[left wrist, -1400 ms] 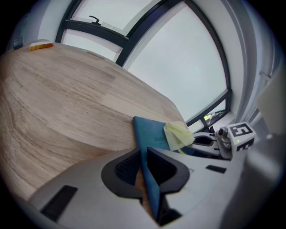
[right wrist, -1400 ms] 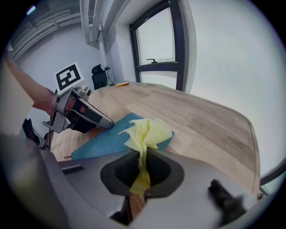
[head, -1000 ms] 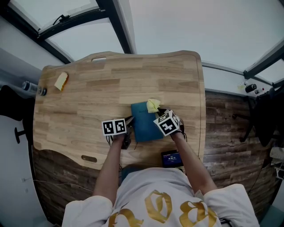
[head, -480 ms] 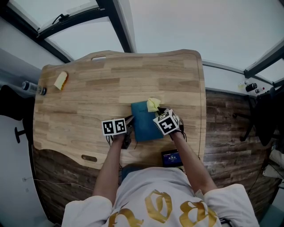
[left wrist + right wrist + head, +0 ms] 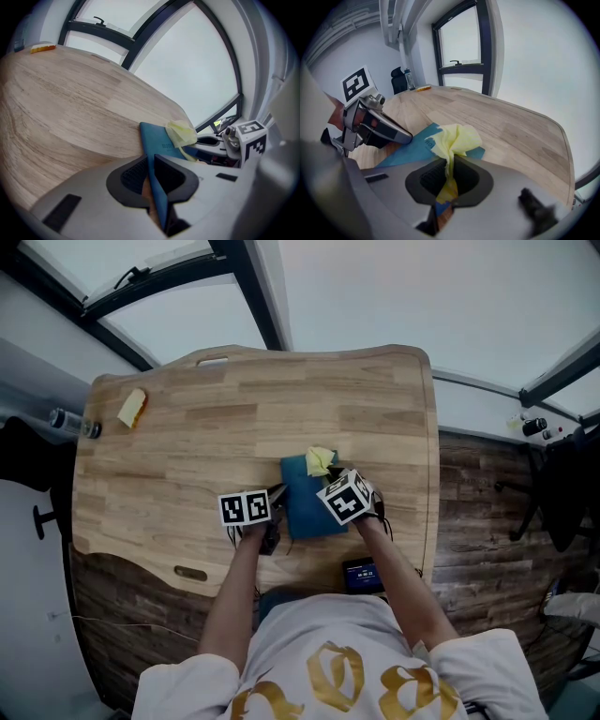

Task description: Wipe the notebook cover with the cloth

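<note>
Left hand-held gripper (image 5: 151, 163) is clamped right on the left edge of the blue notebook (image 5: 306, 504), pads squeezing the cover from both sides. Right hand-held gripper (image 5: 450, 169) is clenched on the yellow cloth (image 5: 320, 461), which bunches up out of the jaws and sits on the notebook's far right corner. The notebook itself lies on the bench (image 5: 187, 437), close to the near edge and a bit right of the middle. There's a small dark device (image 5: 361, 575) at the near edge just behind the right one. A yellow piece (image 5: 131, 409) sits way off by the far left corner.
</note>
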A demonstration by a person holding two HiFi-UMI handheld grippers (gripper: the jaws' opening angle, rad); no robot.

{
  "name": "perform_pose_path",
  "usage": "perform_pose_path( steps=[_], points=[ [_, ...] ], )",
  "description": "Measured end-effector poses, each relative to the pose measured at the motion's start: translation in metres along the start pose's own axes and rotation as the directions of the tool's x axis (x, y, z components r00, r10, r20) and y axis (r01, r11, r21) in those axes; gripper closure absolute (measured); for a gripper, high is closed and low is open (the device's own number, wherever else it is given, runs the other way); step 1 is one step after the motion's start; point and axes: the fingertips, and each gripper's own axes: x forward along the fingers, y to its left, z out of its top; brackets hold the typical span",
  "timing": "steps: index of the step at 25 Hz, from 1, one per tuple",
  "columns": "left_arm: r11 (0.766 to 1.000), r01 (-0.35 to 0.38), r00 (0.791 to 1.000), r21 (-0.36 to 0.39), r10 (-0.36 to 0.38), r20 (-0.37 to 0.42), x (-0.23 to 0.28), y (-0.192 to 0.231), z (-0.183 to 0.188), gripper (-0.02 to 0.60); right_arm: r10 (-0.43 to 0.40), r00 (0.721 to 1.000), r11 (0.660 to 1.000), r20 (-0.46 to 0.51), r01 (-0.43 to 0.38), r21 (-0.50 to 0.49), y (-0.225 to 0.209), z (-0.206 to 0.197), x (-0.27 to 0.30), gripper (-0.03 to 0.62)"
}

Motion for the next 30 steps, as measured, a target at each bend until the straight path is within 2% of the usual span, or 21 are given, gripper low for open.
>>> perform_pose_path(
  steps=[15, 30],
  points=[
    [1.000, 0.001, 1.000, -0.003, -0.001, 0.000, 0.000, 0.000, 0.000, 0.526, 0.070, 0.997, 0.989, -0.020, -0.072, -0.131, 0.033, 0.021, 0.018, 0.557],
    [1.000, 0.002, 1.000, -0.004, -0.002, 0.000, 0.000, 0.000, -0.001, 0.526, 0.133, 0.991, 0.983, -0.011, -0.133, -0.128, 0.050, 0.021, 0.020, 0.557]
  ],
)
